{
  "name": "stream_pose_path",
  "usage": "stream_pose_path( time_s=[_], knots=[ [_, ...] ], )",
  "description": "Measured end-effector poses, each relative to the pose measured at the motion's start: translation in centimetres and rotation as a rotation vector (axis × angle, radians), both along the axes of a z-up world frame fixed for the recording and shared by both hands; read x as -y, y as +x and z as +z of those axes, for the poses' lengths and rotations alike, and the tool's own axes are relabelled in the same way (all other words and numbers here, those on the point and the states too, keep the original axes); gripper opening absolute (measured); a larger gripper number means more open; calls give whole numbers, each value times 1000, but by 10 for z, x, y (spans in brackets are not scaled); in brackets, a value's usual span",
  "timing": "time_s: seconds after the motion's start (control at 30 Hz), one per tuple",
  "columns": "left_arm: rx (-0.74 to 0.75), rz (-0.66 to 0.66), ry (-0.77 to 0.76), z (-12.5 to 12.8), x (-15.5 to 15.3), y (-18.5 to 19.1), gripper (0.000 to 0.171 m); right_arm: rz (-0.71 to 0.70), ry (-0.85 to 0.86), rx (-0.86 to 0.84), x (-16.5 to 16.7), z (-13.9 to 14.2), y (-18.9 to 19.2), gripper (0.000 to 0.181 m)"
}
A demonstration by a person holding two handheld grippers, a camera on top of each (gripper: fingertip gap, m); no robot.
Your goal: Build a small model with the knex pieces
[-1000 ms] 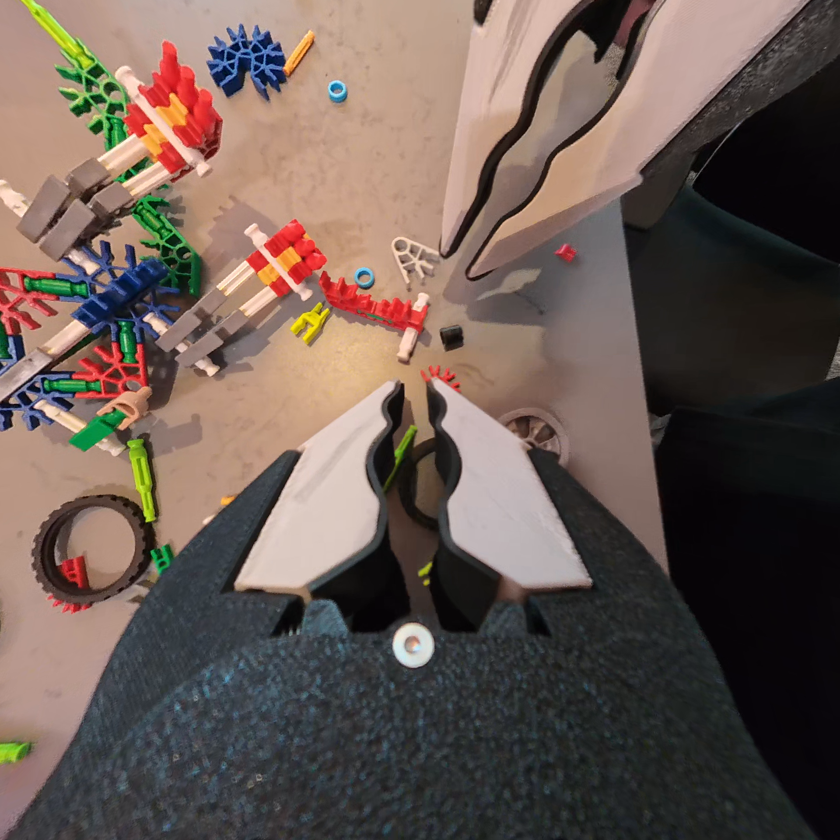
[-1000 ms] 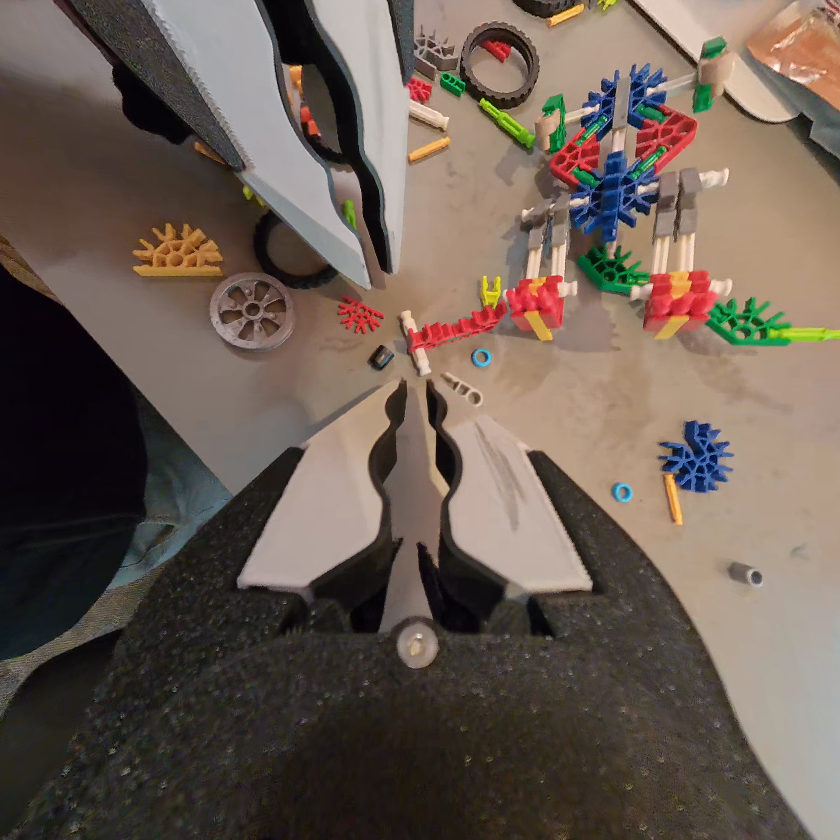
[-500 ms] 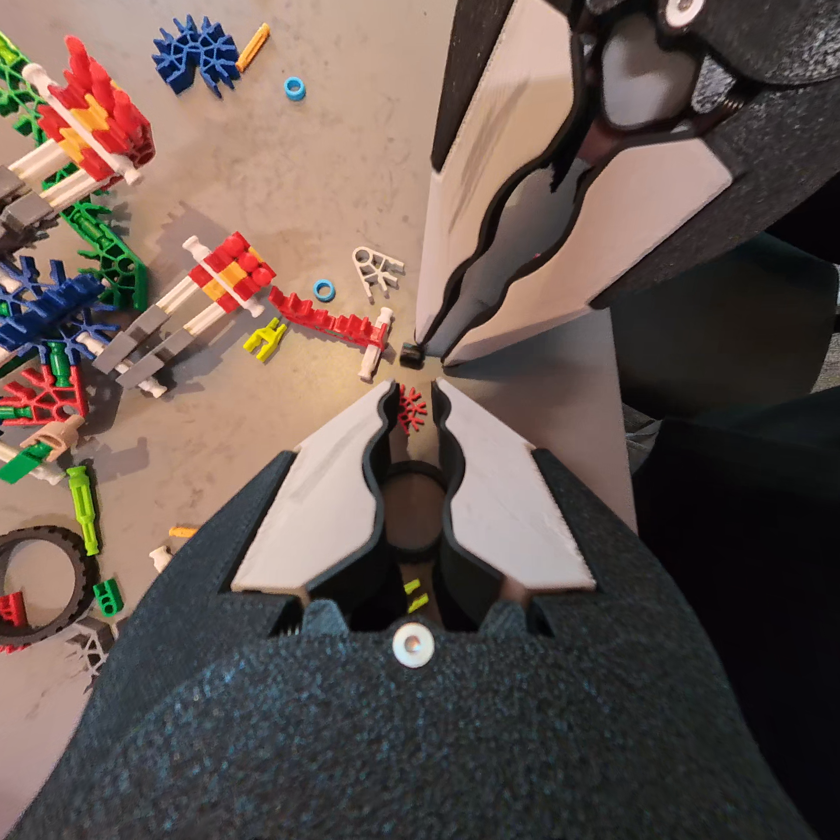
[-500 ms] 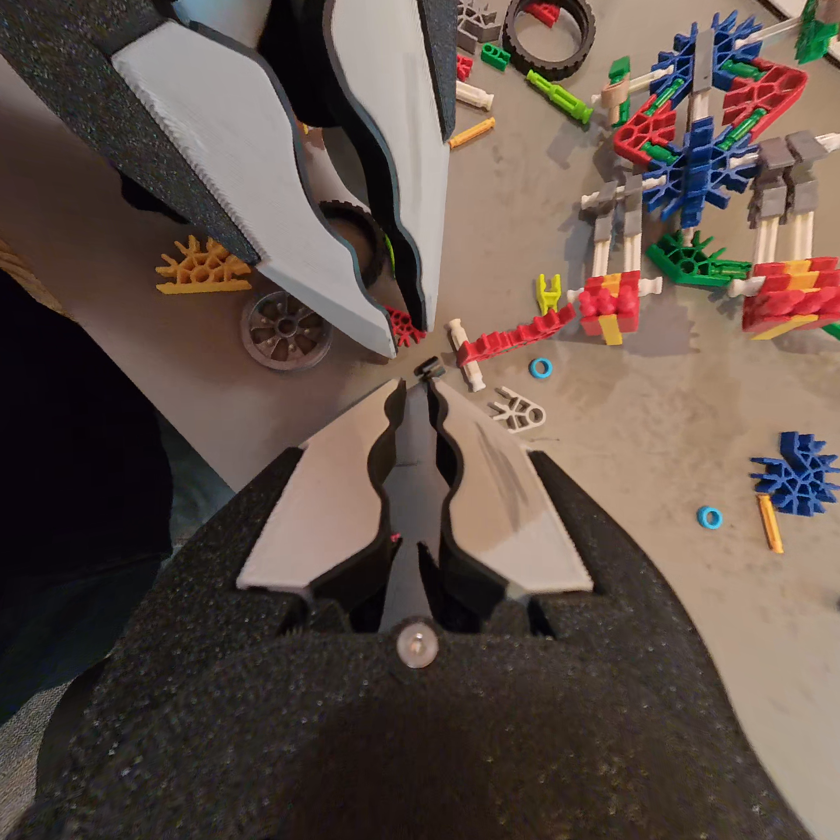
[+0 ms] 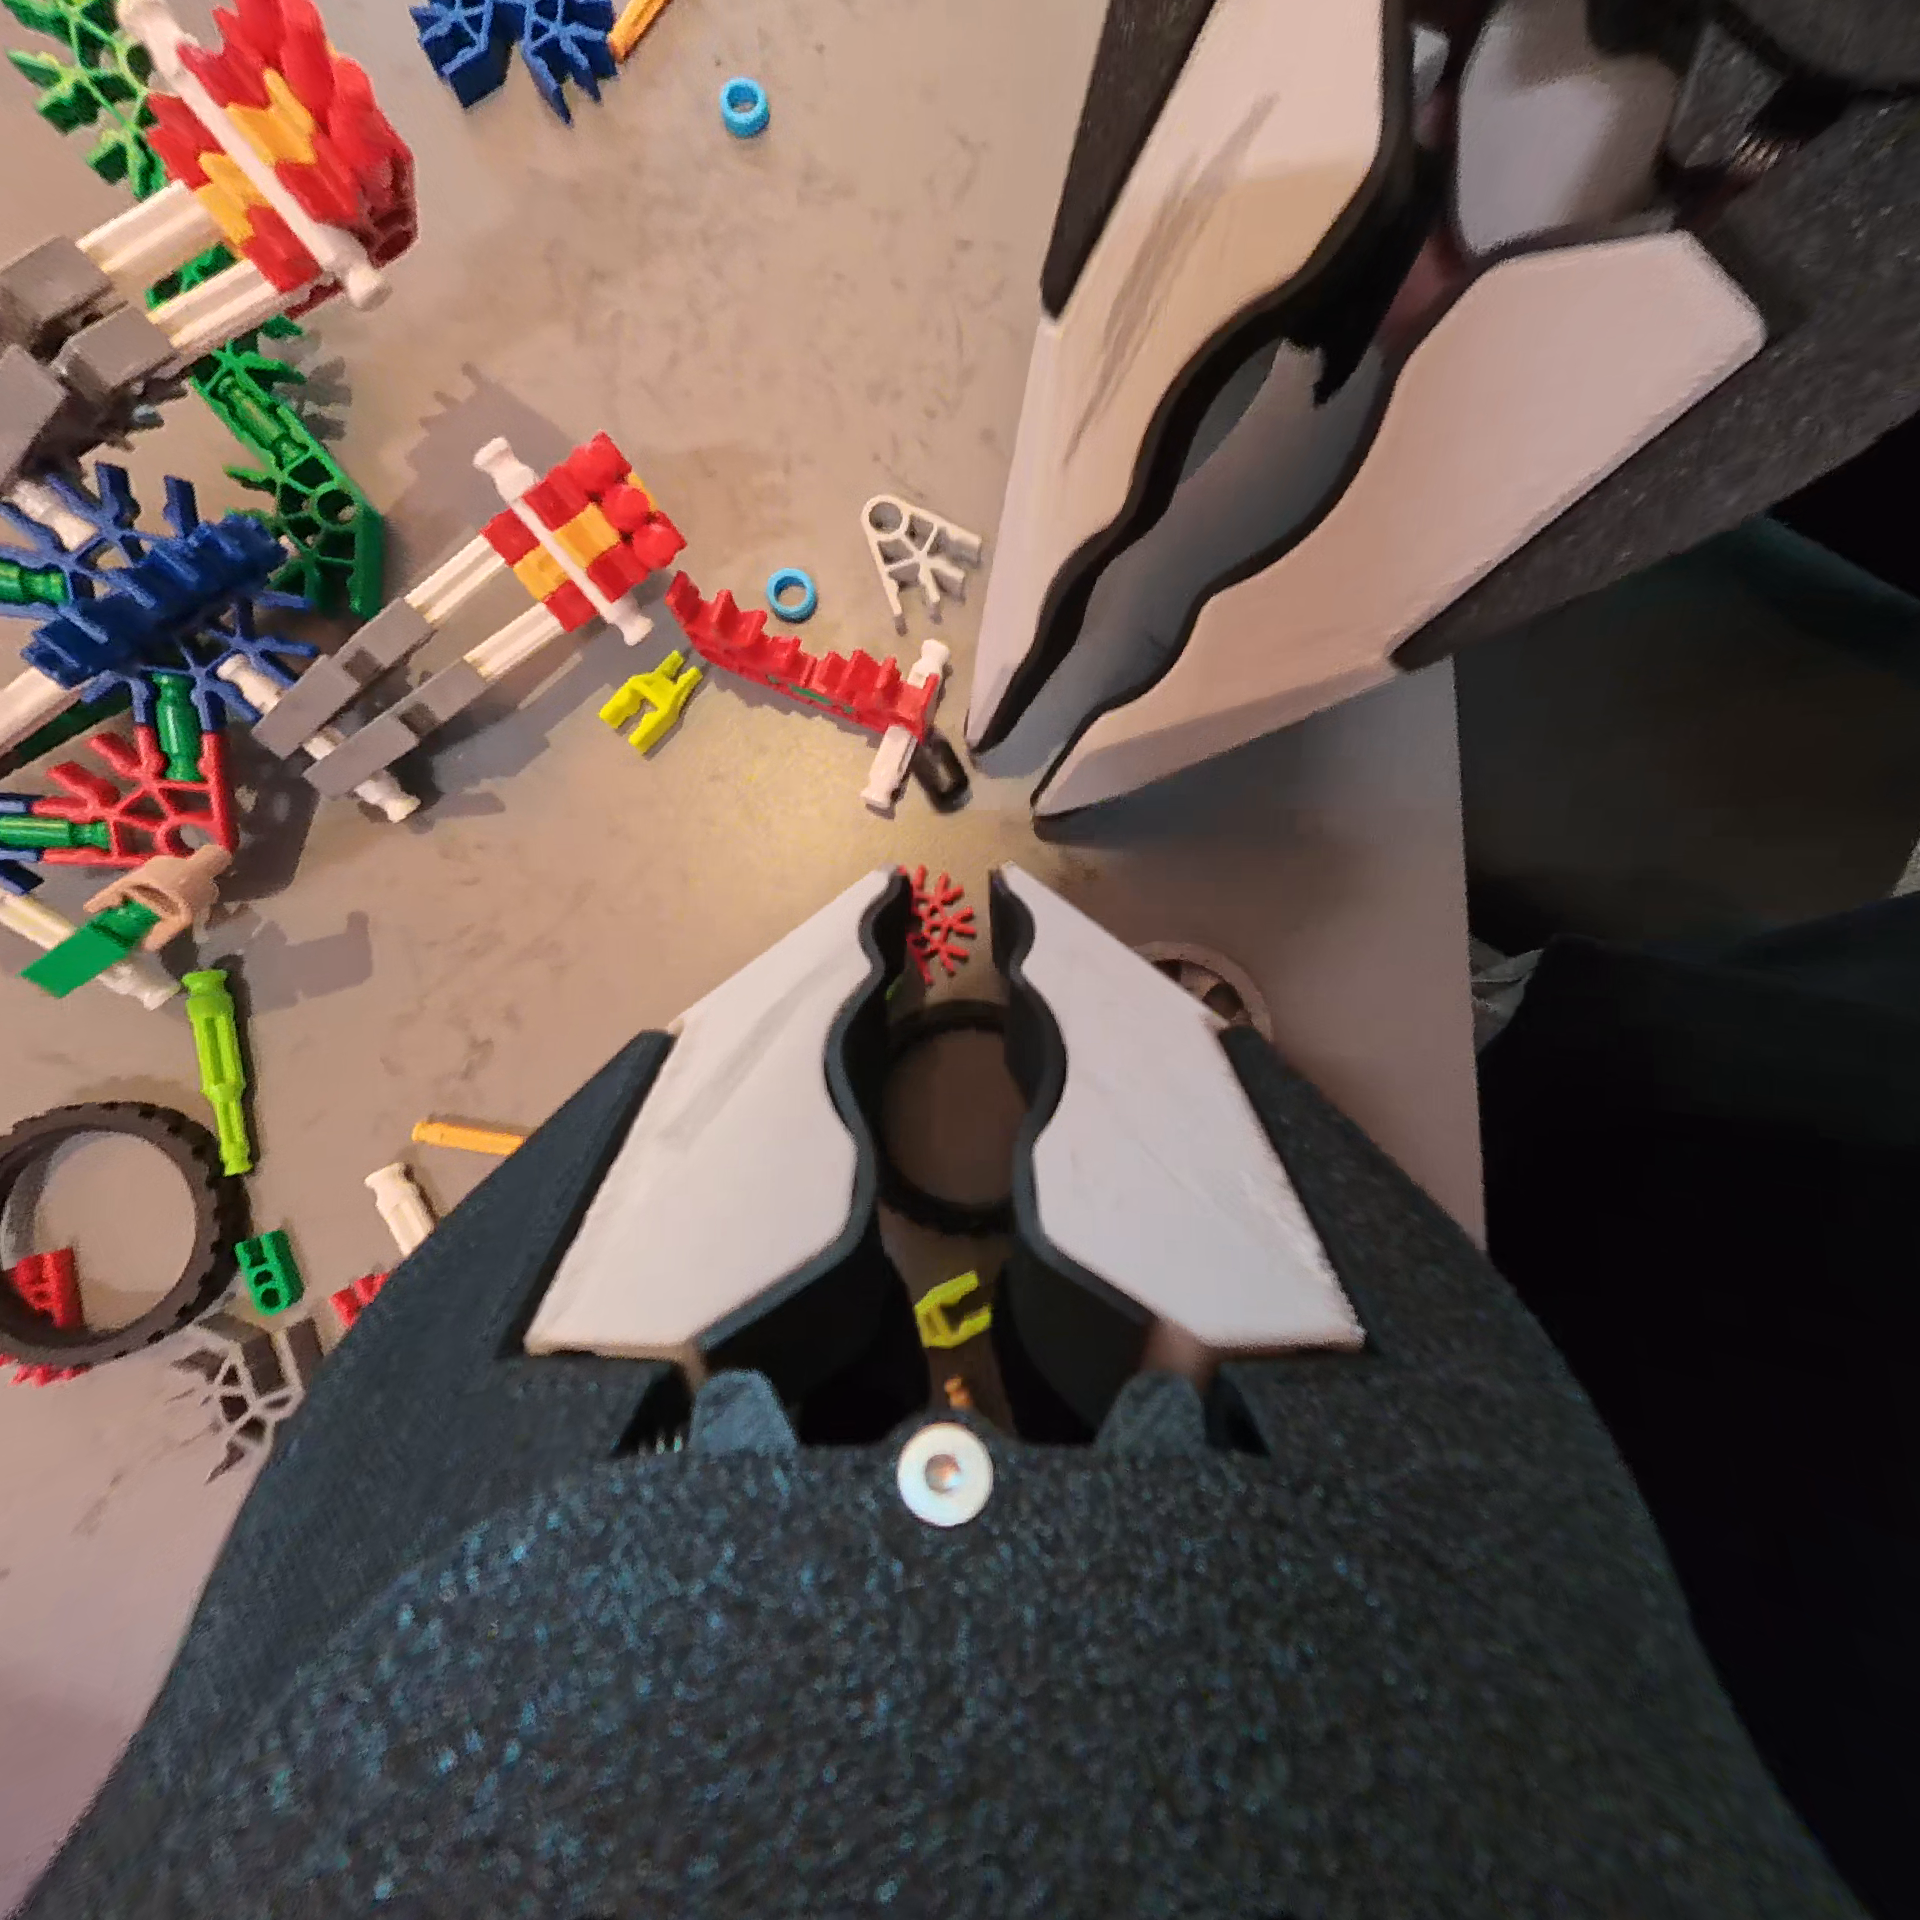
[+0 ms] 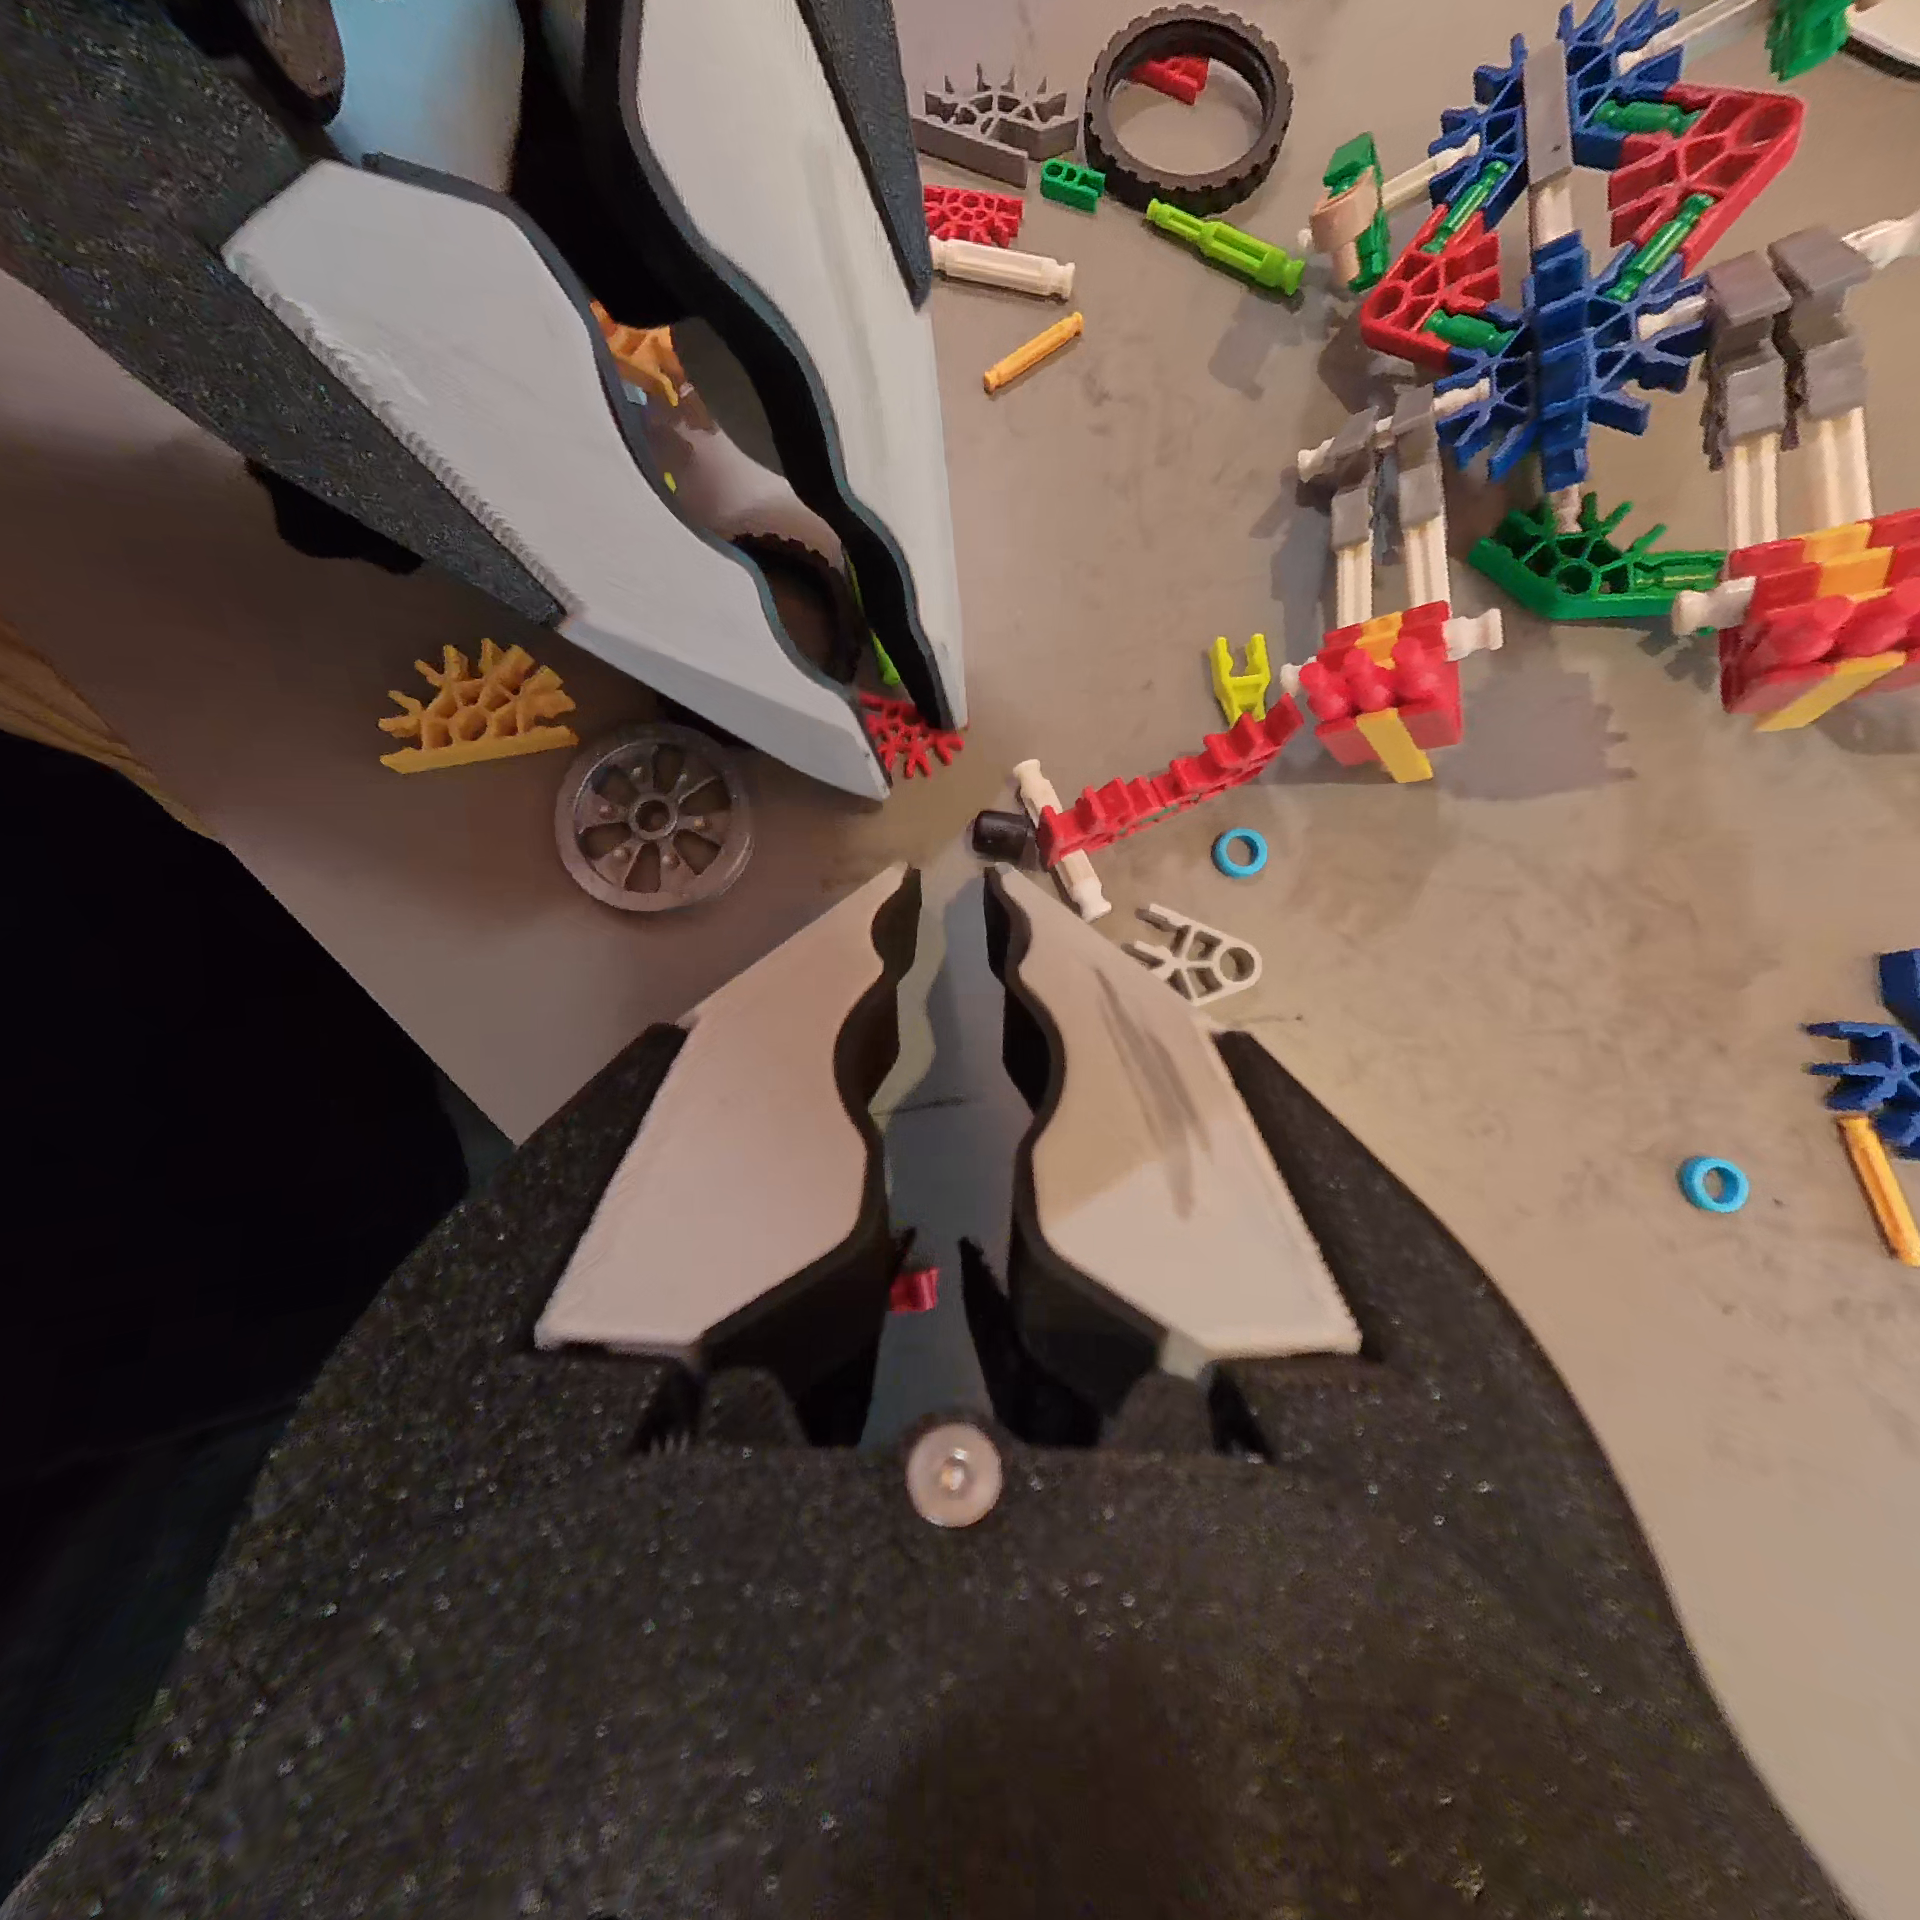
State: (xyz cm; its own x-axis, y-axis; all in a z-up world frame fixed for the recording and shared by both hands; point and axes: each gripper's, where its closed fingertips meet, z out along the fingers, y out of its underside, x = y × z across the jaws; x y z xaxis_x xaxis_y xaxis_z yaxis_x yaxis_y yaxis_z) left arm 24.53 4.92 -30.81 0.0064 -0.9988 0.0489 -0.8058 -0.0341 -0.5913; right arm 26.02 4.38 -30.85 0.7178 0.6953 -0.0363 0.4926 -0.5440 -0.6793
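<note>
My left gripper (image 5: 945,883) is low over the grey table, jaws slightly open. A small red snowflake connector (image 5: 940,925) lies between its fingertips, and a black tyre (image 5: 940,1122) lies under its fingers. In the right wrist view the left gripper (image 6: 914,750) comes in from the upper left, over the same red connector (image 6: 912,736). My right gripper (image 6: 948,878) is narrowly open and empty. A small black piece (image 6: 997,831) lies just beyond its tips, against a white rod. In the left wrist view the right gripper (image 5: 1013,774) has its tips beside the black piece (image 5: 940,774).
A red toothed strip on a white rod (image 6: 1153,795), a blue ring (image 6: 1238,852) and a white connector (image 6: 1195,956) lie nearby. A grey wheel hub (image 6: 652,819) and a yellow fan connector (image 6: 478,712) sit by the table edge (image 5: 1455,935). A large multicoloured build (image 6: 1558,343) stands beyond. My left and right fingertips are right by each other.
Both grippers have come lower and closer together. The left tips have opened slightly and now straddle the red connector. The black piece now lies against the white rod.
</note>
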Motion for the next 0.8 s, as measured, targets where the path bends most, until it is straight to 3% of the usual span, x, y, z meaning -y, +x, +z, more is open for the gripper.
stream_pose_path(
  time_s=[0.23, 0.8],
  knots=[
    [21, 16, -3, 1, 1, 14, 14, -11, -14, -59, 0, 4, 0, 13],
    [4, 58, -23, -4, 0, 20, 10, -33, 21, -22, -7, 5, 18, 13]
  ],
)
